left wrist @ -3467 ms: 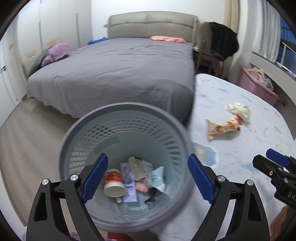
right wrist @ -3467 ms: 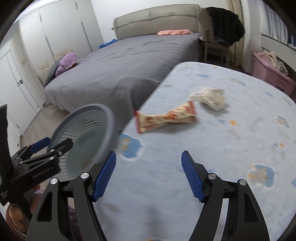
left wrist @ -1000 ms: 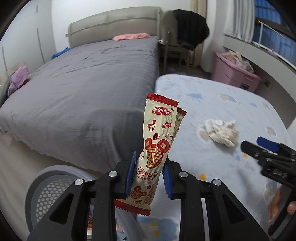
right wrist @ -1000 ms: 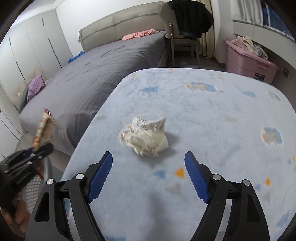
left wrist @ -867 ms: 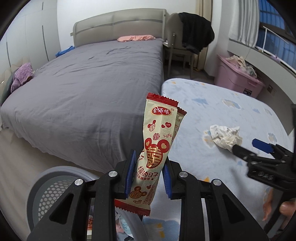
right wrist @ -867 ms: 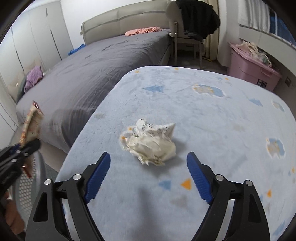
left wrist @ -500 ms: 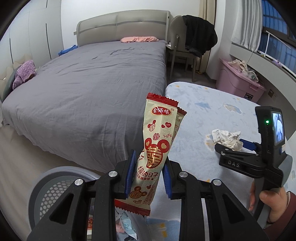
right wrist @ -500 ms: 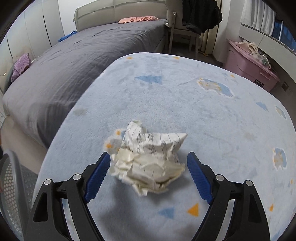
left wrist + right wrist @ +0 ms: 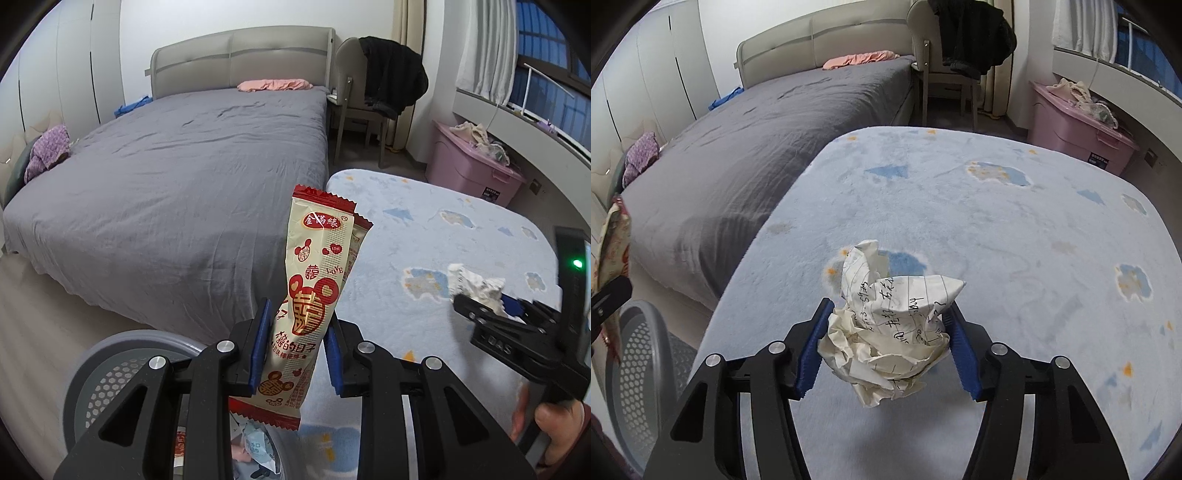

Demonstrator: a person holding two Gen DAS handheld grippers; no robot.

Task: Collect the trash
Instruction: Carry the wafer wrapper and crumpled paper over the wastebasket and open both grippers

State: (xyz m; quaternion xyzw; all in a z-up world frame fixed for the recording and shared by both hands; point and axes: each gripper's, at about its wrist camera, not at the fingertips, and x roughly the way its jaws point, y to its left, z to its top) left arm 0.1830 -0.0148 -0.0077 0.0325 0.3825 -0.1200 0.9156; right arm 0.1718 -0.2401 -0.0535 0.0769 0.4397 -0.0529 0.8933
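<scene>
A pale blue patterned rug (image 9: 1015, 229) is spread beside a grey bed (image 9: 192, 162). One snack wrapper (image 9: 314, 295) is pinched upright, long axis toward 12 o'clock, by the closed left gripper (image 9: 295, 343) above one grey basket (image 9: 110, 365). One crumpled paper (image 9: 890, 325) is clamped by the right gripper (image 9: 886, 339), its fingers (image 9: 812, 350) partly closed, over the rug.

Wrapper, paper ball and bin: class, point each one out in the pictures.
Wrapper (image 9: 314, 295): left wrist view, on its printed front above the jaws.
Paper ball (image 9: 890, 325): right wrist view, on its crumpled lined middle.
Bin (image 9: 122, 373): left wrist view, on its perforated inner wall.
</scene>
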